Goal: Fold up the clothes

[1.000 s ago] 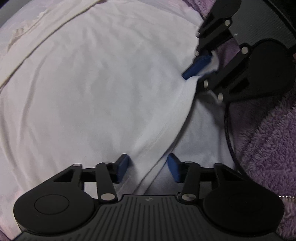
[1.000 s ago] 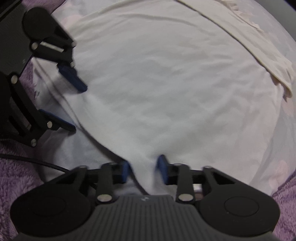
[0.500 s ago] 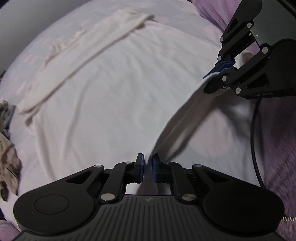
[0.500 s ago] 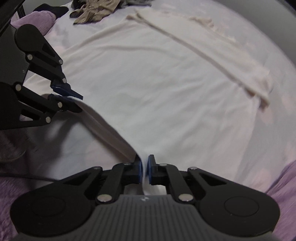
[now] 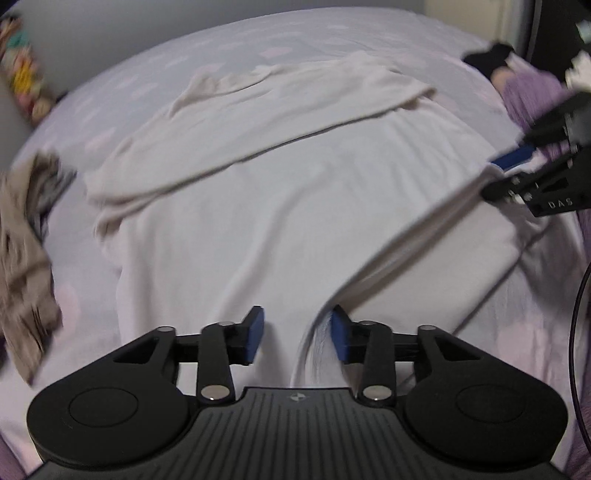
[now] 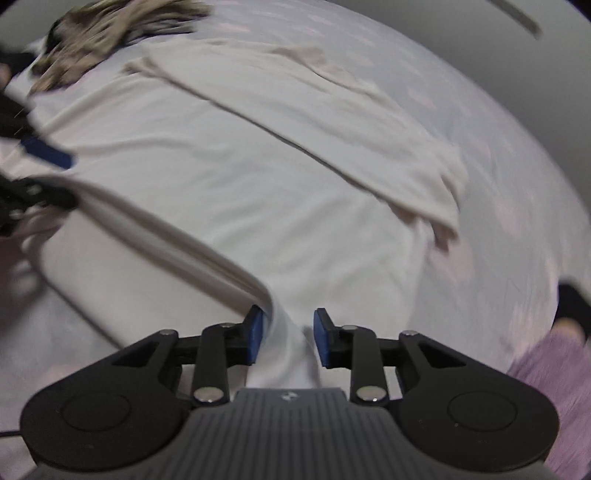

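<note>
between opening fingers (image 5: 340, 334), seemingly loose hem (image 5: 317, 343)

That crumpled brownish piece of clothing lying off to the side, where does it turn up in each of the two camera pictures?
Left wrist view: the brown garment lies at the far left edge, beside the white shirt.
Right wrist view: the brown garment sits in the top left corner, beyond the shirt.
Shared landmark: the shirt's folded-over sleeve.

Left tongs (image 5: 297, 336) opening, white shirt (image 5: 258, 206) hem between, bed (image 5: 295, 40)
</note>
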A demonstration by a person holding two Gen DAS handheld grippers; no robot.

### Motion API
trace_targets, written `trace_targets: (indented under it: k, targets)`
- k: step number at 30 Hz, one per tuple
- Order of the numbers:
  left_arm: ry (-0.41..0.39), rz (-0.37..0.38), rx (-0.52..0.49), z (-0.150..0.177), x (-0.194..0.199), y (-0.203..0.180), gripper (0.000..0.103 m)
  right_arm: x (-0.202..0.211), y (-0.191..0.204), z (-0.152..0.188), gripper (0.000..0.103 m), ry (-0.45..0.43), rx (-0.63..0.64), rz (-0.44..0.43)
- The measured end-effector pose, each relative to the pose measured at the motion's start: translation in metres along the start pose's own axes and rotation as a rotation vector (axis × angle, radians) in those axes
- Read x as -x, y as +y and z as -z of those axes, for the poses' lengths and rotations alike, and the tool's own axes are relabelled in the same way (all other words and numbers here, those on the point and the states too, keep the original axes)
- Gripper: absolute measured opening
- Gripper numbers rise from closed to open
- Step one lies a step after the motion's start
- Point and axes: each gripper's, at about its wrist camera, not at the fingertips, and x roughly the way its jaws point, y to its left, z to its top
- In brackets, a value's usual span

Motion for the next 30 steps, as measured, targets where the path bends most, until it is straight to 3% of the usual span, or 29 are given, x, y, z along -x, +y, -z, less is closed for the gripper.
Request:
trace_targets:
  k: [5,7,10,13,17,21,26,30]
  targets:
    - [-0.035,0.004,0.094,0.001,0.006,0.023,0.043,-0.001,-0.037,0.012,0.039,0.009,-0.187,0.006]
    - [-0.069,-0.049,0.094,-0.005,0.007,0.024,0.042,0.005,-0.045,0.013,0.039,-0.007,-0.234,0.023]
    - [-0.099,-0.191,0.078,-0.013,0.009,0.024,0.037,0.010,-0.050,0.010,0.039,-0.019,-0.238,0.075]
    - [-0.097,-0.149,0.126,-0.011,0.012,0.036,0.037,0.013,-0.056,0.012,0.039,-0.017,-0.247,0.104]
    - [-0.079,-0.190,0.169,0.000,0.016,0.051,0.039,0.013,-0.067,0.018,0.030,-0.007,-0.293,0.183]
    - [-0.097,-0.161,0.271,0.006,0.023,0.068,0.044,0.016,-0.086,0.026,0.030,-0.016,-0.390,0.127]
    - [-0.112,-0.135,0.235,0.001,0.023,0.056,0.045,0.014,-0.085,0.028,0.031,-0.039,-0.402,0.061]
    - [-0.099,-0.157,0.206,0.000,0.019,0.048,0.045,0.014,-0.082,0.018,0.031,-0.085,-0.375,0.016]
